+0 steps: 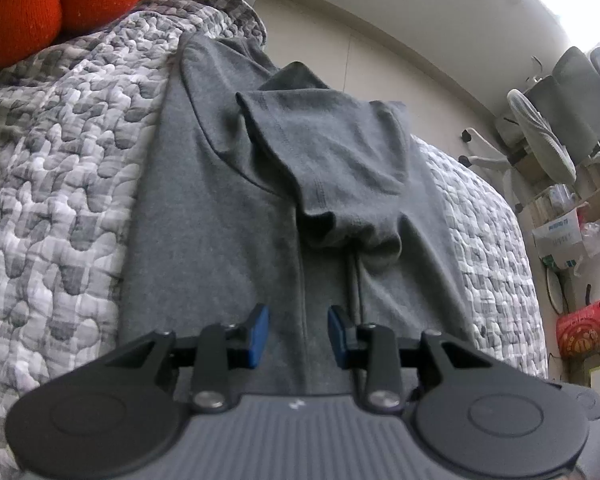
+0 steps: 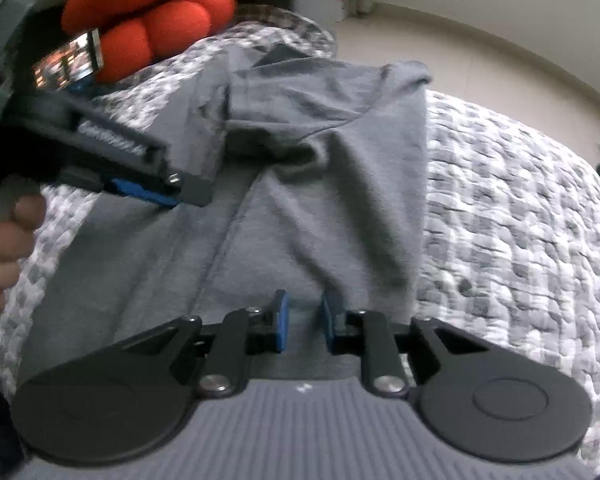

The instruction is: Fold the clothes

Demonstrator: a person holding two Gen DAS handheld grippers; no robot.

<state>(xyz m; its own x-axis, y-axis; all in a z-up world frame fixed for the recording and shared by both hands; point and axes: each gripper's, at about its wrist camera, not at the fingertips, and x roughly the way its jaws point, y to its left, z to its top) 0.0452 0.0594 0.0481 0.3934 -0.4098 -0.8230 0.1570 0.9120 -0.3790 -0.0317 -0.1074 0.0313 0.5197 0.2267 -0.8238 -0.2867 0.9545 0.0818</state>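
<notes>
Our left gripper [image 1: 298, 334] hangs with jaws apart over the grey T-shirt [image 1: 220, 208] on the quilted bedspread [image 1: 52, 168]; both sides and a sleeve [image 1: 324, 152] lie folded inward, the lengthwise fold remaining. Our right gripper [image 2: 302, 322] gapes empty too.

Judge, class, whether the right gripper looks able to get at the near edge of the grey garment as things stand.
Probably yes. The right gripper stands open right over the grey garment, which lies on the quilt with nothing between pads and cloth. The left gripper works further along, off to one side.
</notes>
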